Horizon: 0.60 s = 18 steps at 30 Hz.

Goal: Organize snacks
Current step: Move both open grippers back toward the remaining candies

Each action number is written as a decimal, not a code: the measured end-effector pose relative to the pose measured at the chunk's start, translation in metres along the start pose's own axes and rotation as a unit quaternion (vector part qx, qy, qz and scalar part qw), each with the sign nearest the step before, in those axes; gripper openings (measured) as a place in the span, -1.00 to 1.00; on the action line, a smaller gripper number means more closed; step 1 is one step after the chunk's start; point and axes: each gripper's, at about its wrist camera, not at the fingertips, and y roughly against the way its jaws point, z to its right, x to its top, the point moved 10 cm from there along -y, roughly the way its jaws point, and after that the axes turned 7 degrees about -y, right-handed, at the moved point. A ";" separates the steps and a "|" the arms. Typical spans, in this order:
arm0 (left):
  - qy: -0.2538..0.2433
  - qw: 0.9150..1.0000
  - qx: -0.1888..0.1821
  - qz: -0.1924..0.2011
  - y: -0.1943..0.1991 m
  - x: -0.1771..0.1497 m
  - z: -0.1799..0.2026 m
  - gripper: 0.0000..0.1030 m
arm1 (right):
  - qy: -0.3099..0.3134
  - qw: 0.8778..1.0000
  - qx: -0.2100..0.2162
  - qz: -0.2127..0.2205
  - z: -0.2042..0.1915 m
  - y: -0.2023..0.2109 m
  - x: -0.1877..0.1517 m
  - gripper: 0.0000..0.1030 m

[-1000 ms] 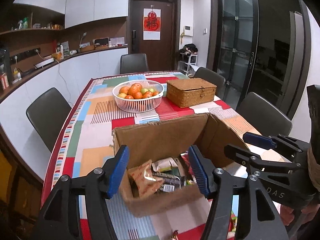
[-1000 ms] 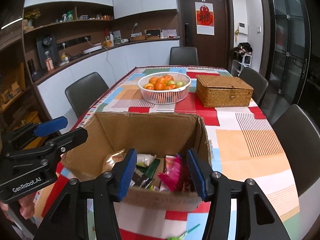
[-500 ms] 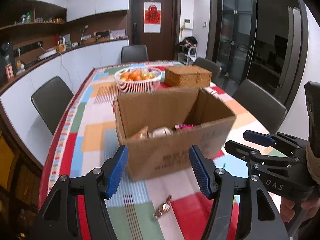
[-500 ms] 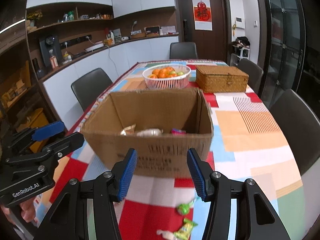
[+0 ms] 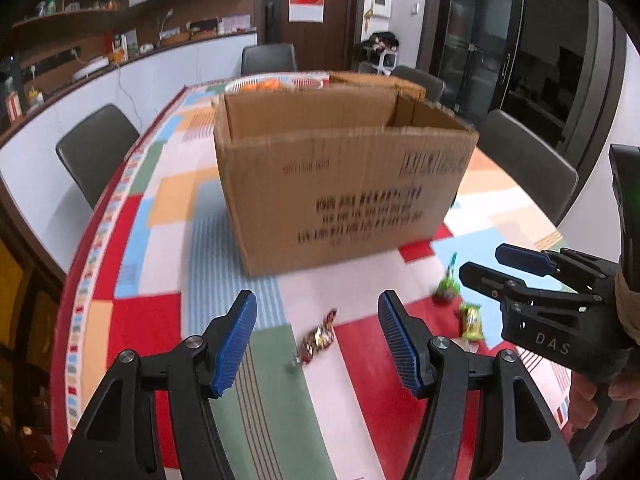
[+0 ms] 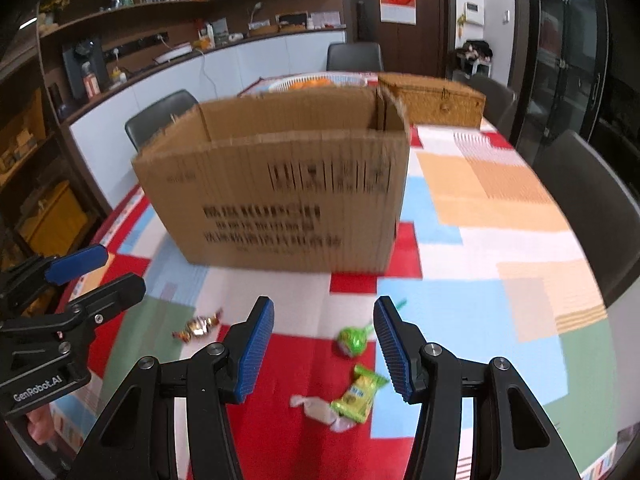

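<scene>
An open cardboard box (image 5: 344, 184) (image 6: 280, 196) stands on the patchwork tablecloth; its contents are hidden from this low angle. In front of it lie loose snacks: a gold-red wrapped candy (image 5: 318, 339) (image 6: 197, 326), a green lollipop (image 5: 447, 286) (image 6: 352, 340), a yellow-green packet (image 5: 470, 322) (image 6: 358, 394) and a white wrapped candy (image 6: 320, 410). My left gripper (image 5: 316, 344) is open and empty, low over the gold-red candy. My right gripper (image 6: 324, 350) is open and empty, over the lollipop and packet. Each gripper shows in the other's view, the right one (image 5: 516, 270) and the left one (image 6: 80, 276).
Behind the box are a white fruit basket (image 6: 316, 80) and a wicker box (image 6: 432, 98). Dark chairs (image 5: 96, 148) (image 6: 588, 200) stand around the table. A counter with shelves (image 6: 180, 48) runs along the left wall.
Both grippers have dropped and pulled back from over the box to low above the table in front of it. The loose snacks have come into view. Both stay open.
</scene>
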 end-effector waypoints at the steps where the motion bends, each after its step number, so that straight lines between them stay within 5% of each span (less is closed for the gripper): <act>1: 0.001 1.000 0.000 -0.006 -0.003 -0.005 0.000 0.21 | -0.003 1.000 0.000 -0.007 0.002 -0.004 -0.005 0.03; 18: 0.018 0.997 -0.010 -0.074 -0.051 -0.046 -0.003 0.18 | -0.037 0.996 -0.016 -0.077 0.021 -0.046 -0.045 0.03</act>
